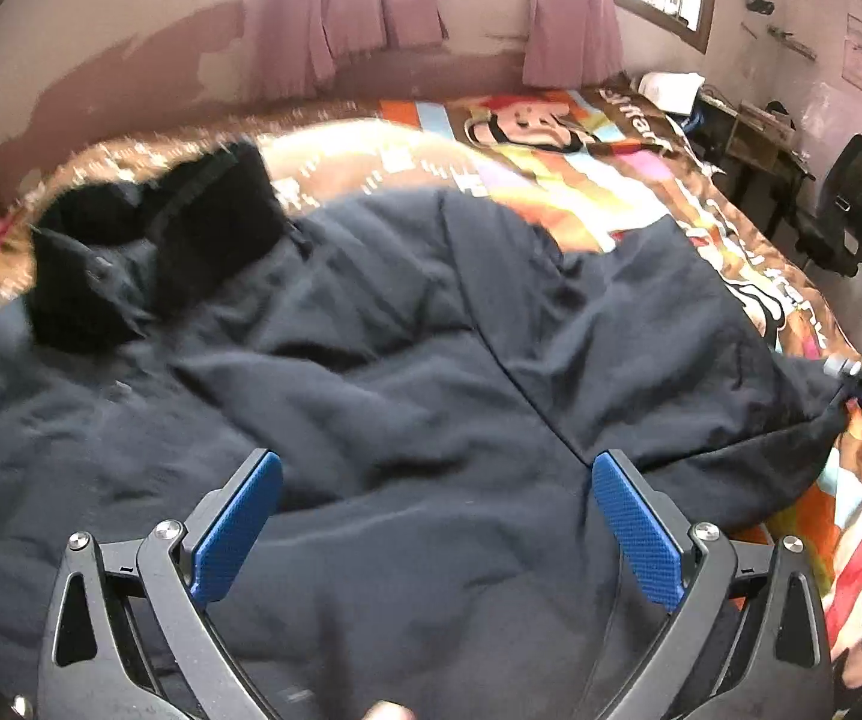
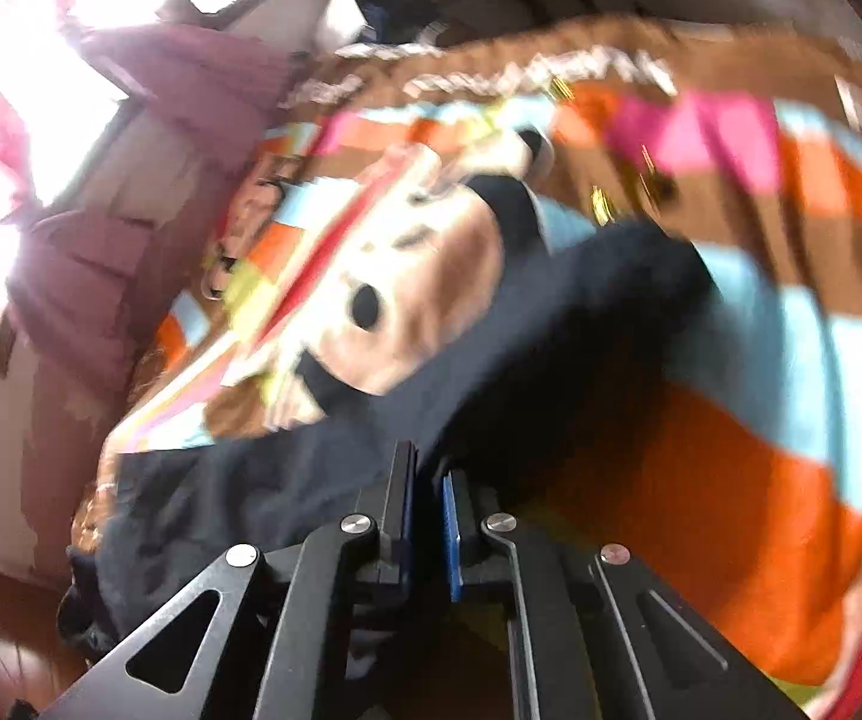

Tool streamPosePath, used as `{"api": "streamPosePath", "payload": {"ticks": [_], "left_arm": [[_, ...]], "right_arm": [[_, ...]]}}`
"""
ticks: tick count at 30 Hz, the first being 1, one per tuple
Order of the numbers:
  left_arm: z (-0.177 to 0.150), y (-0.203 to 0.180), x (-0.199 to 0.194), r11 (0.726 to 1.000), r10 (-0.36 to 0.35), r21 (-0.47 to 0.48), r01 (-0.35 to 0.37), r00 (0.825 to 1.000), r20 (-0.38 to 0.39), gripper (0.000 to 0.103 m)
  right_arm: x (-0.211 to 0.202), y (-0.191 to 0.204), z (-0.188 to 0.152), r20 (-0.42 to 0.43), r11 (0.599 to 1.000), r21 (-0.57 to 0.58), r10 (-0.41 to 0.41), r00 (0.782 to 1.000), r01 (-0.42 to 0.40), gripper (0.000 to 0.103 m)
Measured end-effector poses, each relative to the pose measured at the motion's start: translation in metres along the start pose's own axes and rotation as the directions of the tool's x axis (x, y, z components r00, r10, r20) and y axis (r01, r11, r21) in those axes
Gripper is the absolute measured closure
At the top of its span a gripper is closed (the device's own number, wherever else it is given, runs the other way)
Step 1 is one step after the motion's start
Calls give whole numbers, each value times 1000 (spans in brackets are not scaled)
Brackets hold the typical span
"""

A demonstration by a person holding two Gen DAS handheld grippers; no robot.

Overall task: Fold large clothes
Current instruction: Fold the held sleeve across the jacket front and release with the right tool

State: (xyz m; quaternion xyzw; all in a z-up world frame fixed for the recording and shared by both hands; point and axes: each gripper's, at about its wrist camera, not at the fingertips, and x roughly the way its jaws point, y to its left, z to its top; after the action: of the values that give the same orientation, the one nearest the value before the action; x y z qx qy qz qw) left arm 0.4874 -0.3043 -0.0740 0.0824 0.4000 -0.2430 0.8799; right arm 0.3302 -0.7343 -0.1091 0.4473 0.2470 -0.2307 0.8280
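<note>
- Right gripper [image 2: 428,480]: jaws drawn together, with dark fabric bunched at the tips. I judge it pinched on an edge of the jacket [image 2: 551,324], though blur keeps me from seeing the cloth between the pads.
- Left gripper [image 1: 434,516]: jaws wide apart, hanging over the jacket's middle, holding nothing.
- Step, as I read it: carry the pinched edge across the jacket body. I would lift it clear first, keep the cloth taut, and use the free left gripper to pin the body.
- The jacket lies spread across the bedspread [image 1: 551,138], its black furry collar [image 1: 149,240] on the far side from the left gripper.
- The right gripper's edge trails off the jacket's right side.
</note>
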Motion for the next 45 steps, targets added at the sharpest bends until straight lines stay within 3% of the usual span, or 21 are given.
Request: {"api": "streamPosePath", "payload": {"ticks": [6, 11, 17, 23, 27, 32, 41, 44, 45], "left_arm": [[9, 25, -66, 997, 77, 14, -77, 997, 16, 1], [12, 56, -143, 994, 107, -15, -106, 994, 31, 1], [7, 97, -238, 987, 151, -59, -152, 988, -11, 1], [-7, 145, -306, 975, 139, -171, -139, 990, -10, 1], [-18, 173, -308, 983, 102, -150, -104, 995, -17, 1], [-53, 214, -272, 977, 44, -206, -62, 995, -89, 1], [-102, 276, -202, 952, -12, -306, -26, 992, -123, 1], [-110, 284, -189, 948, -24, -318, -11, 994, -107, 1], [-112, 286, -187, 946, -32, -325, -1, 995, -96, 1]], "right_arm": [[-64, 66, 13, 74, 986, -115, 128, 989, -119, 95], [-114, 144, 6, 106, 938, -294, 224, 969, -184, 95], [-167, 248, -37, 40, 820, -517, 308, 950, -244, 95], [-184, 337, -113, -99, 655, -708, 280, 955, -265, 96], [-176, 371, -170, -195, 556, -763, 289, 937, -330, 96], [-142, 384, -243, -358, 508, -733, 279, 891, -453, 95], [-47, 392, -367, -537, 376, -748, 140, 832, -547, 92], [-15, 385, -389, -602, 384, -712, 96, 793, -587, 68], [-3, 384, -395, -613, 398, -703, 80, 786, -589, 52]]}}
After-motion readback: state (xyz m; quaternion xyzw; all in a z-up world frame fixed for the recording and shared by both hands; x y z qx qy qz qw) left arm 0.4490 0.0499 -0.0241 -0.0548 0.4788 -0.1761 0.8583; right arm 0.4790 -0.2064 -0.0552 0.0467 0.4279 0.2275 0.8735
